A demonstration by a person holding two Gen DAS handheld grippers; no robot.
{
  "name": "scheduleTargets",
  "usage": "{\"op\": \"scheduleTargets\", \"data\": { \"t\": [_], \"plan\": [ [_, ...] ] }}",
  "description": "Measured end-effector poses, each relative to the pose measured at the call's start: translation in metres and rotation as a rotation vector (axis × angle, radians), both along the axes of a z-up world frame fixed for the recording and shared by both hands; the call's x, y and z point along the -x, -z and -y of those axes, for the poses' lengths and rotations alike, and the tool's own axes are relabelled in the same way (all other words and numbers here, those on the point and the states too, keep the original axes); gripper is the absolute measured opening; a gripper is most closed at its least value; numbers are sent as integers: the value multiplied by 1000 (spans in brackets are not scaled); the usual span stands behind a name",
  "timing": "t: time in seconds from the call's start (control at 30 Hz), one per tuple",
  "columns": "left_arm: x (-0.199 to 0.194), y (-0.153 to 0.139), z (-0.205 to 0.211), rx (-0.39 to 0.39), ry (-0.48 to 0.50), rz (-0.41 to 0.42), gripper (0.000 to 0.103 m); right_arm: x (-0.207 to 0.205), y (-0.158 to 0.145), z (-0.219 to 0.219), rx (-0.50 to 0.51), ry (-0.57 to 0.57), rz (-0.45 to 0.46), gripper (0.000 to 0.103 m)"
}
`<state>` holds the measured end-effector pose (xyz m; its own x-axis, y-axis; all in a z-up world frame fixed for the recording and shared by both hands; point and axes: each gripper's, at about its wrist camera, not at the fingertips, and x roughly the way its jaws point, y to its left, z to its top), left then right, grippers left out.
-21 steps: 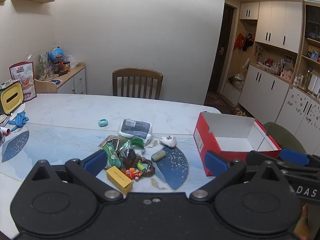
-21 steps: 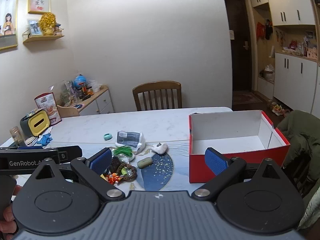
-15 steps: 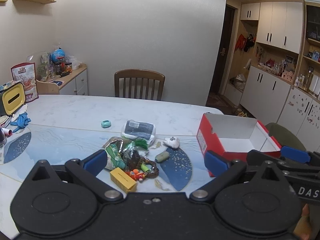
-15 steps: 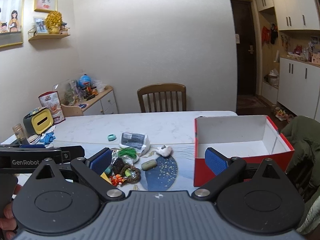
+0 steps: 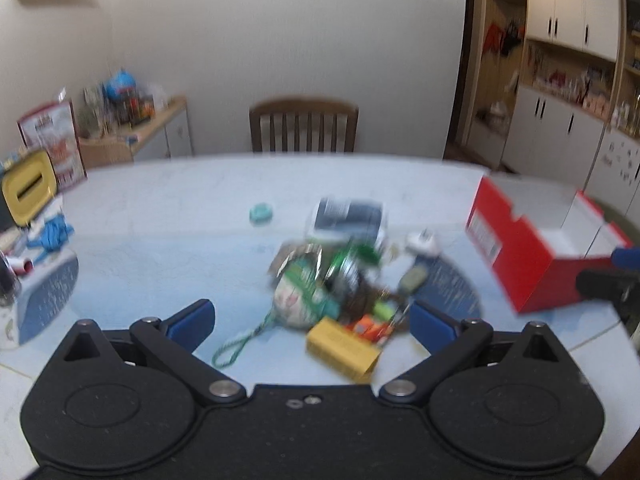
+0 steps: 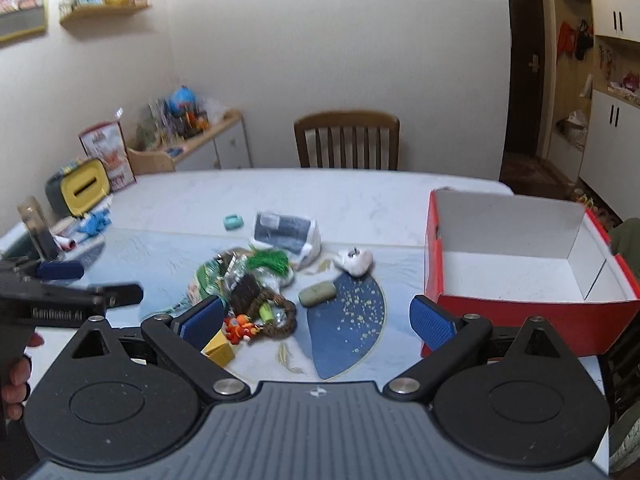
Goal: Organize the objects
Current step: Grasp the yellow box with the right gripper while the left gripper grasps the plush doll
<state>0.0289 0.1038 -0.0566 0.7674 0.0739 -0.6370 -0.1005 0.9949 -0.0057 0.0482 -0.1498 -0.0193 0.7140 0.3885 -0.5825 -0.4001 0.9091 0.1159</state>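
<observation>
A heap of small items lies mid-table: a yellow box (image 5: 342, 346) (image 6: 219, 350), a green-printed bag (image 5: 304, 292), a brown bead bracelet (image 6: 276, 312), an orange toy (image 6: 240, 326) and an olive bar (image 6: 318, 294). Behind them sit a clear bag with a dark pack (image 6: 286, 232), a teal ring (image 6: 233, 222) and a white gadget (image 6: 354, 260). An empty red box (image 6: 520, 264) (image 5: 520, 252) stands to the right. My left gripper (image 5: 310, 318) hovers open just before the heap. My right gripper (image 6: 318, 318) is open too, and holds nothing.
A wooden chair (image 6: 346, 140) stands at the table's far side. A yellow-lidded tissue box (image 6: 82, 190), a blue cloth (image 6: 94, 222) and a bottle (image 6: 38, 232) sit at the left edge. A cluttered sideboard (image 6: 192, 144) is behind; white cabinets (image 5: 560, 128) line the right wall.
Both grippers have moved forward and down toward the heap, which now looks larger. The left wrist view is blurred by motion. The items have not moved.
</observation>
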Motion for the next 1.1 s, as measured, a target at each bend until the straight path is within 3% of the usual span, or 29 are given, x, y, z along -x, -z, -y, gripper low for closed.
{"op": "scheduleTargets", "data": {
  "t": [0.23,0.47,0.8,1.1],
  "plan": [
    [-28,38,-31,7,-4,-86,100,-24,24,-48,20,-127,-96,100],
    [-60,50,-59,31,43,-117,99,-34,45,-99,93,-256,-122,99],
    [-105,69,-56,44,174,-155,98,-48,86,-139,148,-297,-204,96],
    [-122,84,-50,20,270,-186,96,-56,103,-158,188,-311,-233,82]
  ]
}}
